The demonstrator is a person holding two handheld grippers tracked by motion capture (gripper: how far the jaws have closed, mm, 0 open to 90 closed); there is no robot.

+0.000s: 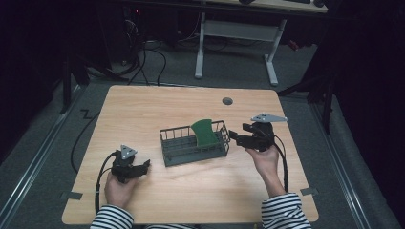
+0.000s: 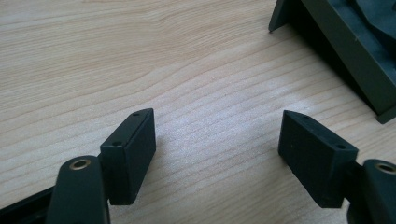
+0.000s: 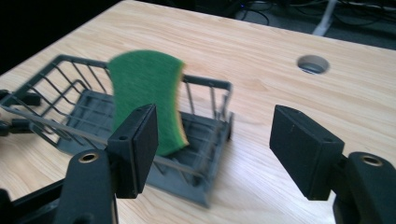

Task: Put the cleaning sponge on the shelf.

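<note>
A dark grey wire basket (image 1: 173, 151) (image 3: 60, 119) stands in the middle of the wooden table (image 1: 143, 109). A green sponge (image 1: 205, 132) (image 3: 147, 93) with a yellow edge stands upright in its right end, leaning on the wires. My right gripper (image 1: 232, 136) (image 3: 212, 149) hangs open just right of the basket, nothing between its jaws. Down at the front left, my left gripper (image 1: 145, 165) (image 2: 217, 154) rests low over bare wood, open and empty. A corner of the basket (image 2: 345, 51) lies ahead of it to the right.
A round cable hole (image 1: 227, 101) (image 3: 312, 64) sits in the table's far side. Beyond the table are a white desk frame (image 1: 239, 43) and cables on the dark floor. Bare wood surrounds the basket on all sides.
</note>
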